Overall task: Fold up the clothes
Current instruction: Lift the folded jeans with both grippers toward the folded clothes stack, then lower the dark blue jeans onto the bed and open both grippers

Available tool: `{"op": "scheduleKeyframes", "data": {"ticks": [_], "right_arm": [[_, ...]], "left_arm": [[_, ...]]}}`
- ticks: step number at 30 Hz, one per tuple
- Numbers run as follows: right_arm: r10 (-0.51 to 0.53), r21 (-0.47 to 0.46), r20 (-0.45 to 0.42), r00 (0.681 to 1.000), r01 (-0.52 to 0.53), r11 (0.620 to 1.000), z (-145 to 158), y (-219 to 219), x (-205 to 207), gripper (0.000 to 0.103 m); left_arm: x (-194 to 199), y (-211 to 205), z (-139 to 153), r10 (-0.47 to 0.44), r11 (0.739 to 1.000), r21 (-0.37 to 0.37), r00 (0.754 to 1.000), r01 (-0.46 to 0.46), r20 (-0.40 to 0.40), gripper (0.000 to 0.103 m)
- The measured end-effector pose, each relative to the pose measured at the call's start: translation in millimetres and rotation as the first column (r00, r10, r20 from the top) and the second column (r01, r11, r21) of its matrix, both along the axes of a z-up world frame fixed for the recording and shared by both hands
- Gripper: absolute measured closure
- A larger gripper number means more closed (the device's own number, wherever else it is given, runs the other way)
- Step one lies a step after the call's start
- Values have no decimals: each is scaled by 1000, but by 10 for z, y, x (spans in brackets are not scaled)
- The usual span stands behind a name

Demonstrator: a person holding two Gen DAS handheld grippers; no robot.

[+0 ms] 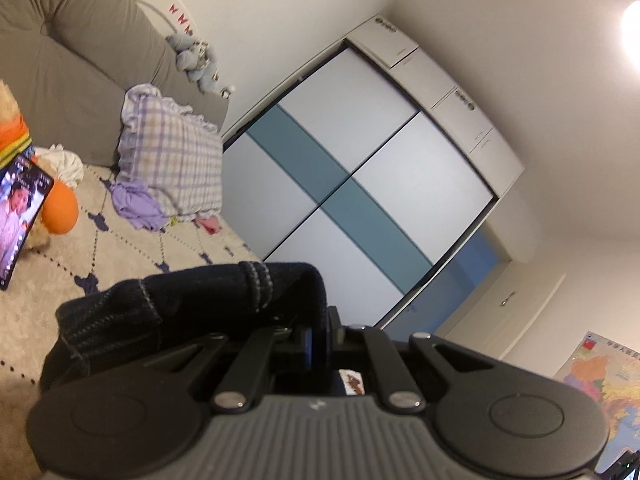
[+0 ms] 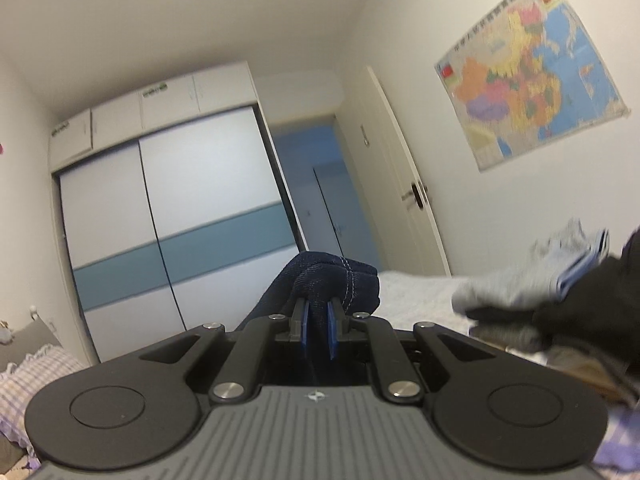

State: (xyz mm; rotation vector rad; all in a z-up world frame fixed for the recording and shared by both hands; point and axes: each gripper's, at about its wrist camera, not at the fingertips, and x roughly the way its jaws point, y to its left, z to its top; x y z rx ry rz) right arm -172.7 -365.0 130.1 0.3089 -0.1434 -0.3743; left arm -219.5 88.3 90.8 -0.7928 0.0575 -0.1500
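Left claw and right claw each pinch the dark blue stitched denim garment, lifted off the bed; folding appears barely begun.

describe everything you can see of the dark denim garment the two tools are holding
The dark denim garment is navy, nearly black, with pale double stitching along thick seams. It looks like heavy jeans fabric. Both tools are shut on it: the left tool pinches a rolled edge, with the cloth draping left over the patterned bedspread; the right tool clamps a bunched seam between blue pads. Its full shape is hidden.
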Motion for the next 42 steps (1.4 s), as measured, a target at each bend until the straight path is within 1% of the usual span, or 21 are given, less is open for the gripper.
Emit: {"op": "scheduleKeyframes", "data": {"ticks": [3, 6, 8, 11, 14, 18, 22, 28, 32, 36, 39, 42], "right_arm": [[7, -22, 18, 1000, -7, 1000, 88, 1, -68, 92], [18, -45, 18, 1000, -18, 999, 134, 15, -77, 92], [27, -53, 2, 1000, -27, 998, 121, 29, -21, 92], [39, -52, -33, 999, -40, 998, 69, 62, 109, 92], [42, -51, -85, 995, -46, 998, -11, 120, 321, 92], [39, -52, -153, 987, -47, 998, -103, 187, 666, 92], [18, -69, -208, 978, -33, 997, -154, 260, 1059, 92], [-9, -109, -275, 962, -22, 994, -184, 383, 1633, 92], [-25, -162, -305, 952, -26, 986, -200, 511, 1998, 92], [-42, -210, -327, 944, -30, 977, -238, 598, 2371, 92], [-51, -228, -354, 934, -33, 973, -298, 637, 2649, 92], [-64, -249, -382, 922, -36, 968, -384, 645, 2932, 92]], "left_arm": [[-101, 22, 74, 8, 1000, 14, 999, -8, 31, 97], [-87, 51, 78, 17, 999, 29, 999, -18, 29, 97], [-2, 77, 41, 15, 1000, 27, 1000, -15, 6, 97], [144, 95, -12, 28, 998, 48, 999, -27, -17, 97], [376, 132, -59, 51, 996, 77, 998, -48, -34, 97], [813, 237, -132, 80, 993, 96, 993, -72, -83, 97], [1302, 346, -261, 98, 992, 96, 985, -84, -145, 97], [1952, 443, -435, 104, 989, 123, 972, -79, -210, 97], [2360, 479, -491, 102, 988, 141, 965, -69, -240, 97], [2800, 451, -515, 101, 983, 175, 962, -57, -253, 97], [3139, 401, -568, 103, 977, 205, 961, -50, -257, 97], [3466, 345, -669, 115, 971, 234, 952, -48, -283, 97]]}}
